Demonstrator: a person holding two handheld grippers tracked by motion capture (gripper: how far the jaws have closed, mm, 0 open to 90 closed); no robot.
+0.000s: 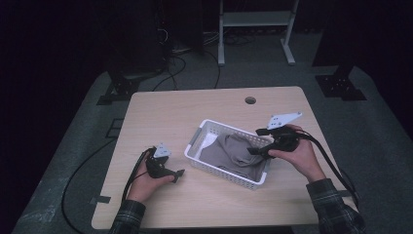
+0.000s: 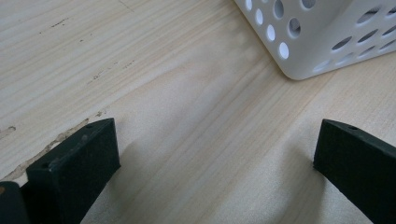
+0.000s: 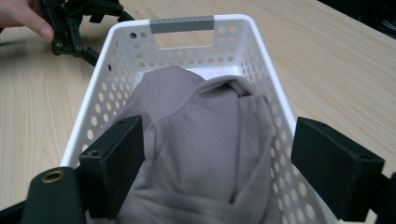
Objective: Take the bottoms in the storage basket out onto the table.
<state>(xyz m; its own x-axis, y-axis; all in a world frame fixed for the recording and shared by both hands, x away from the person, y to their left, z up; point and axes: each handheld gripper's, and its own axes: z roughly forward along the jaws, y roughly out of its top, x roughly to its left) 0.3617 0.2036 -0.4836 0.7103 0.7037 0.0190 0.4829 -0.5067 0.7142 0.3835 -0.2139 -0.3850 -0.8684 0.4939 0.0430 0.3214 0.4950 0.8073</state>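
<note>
High view: a person seated at a pale wooden desk (image 1: 160, 117) works a black hand-held gripper in each hand beside a white perforated plastic basket (image 1: 195, 141), which sits a little right of the desk's centre. A crumpled grey-brown cloth garment (image 1: 234, 153) lies inside the basket, heaped against its near end. The right hand-held gripper (image 1: 255, 150) hangs over the basket's right end, its tips just above the cloth, while the left hand-held gripper (image 1: 178, 175) rests low on the desk just beside the basket's left corner, apart from it.

Right gripper view: the two black jaws stand wide apart, one over the cloth garment (image 3: 205, 154) and the other at the basket's (image 3: 182, 23) side wall, nothing pinched between them. A grey strip marks the handle at the basket's far end, and the other hand-held gripper (image 3: 77, 28) appears beyond on the desk (image 3: 336, 60).

Left gripper view: the jaws are likewise spread, with bare desk (image 2: 187, 126) between them and a rounded corner of the basket (image 2: 317, 42) ahead.
</note>
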